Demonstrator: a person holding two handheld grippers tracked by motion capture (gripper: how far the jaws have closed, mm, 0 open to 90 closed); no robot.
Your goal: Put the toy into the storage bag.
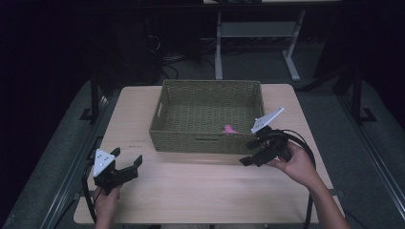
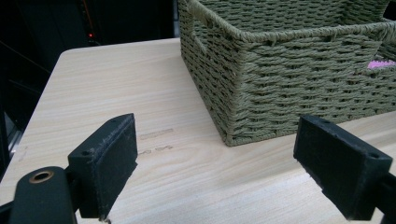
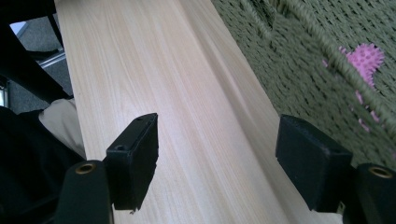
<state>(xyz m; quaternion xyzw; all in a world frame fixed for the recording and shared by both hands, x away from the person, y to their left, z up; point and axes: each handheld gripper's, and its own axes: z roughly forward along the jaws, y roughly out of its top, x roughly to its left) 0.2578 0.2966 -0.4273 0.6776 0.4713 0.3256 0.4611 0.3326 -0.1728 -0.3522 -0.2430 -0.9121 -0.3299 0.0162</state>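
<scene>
Wooden table (image 1: 200,186) bears a basket (image 1: 208,141), long axis crosswise; right gripper (image 1: 251,151) released beside it, empty

The basket (image 1: 207,138) walls block the table's (image 1: 191,191) far middle; bare tabletop lies open along the near edge and both sides. Inside the basket, only a pink ball (image 1: 229,129) (front right) takes room.
</scene>
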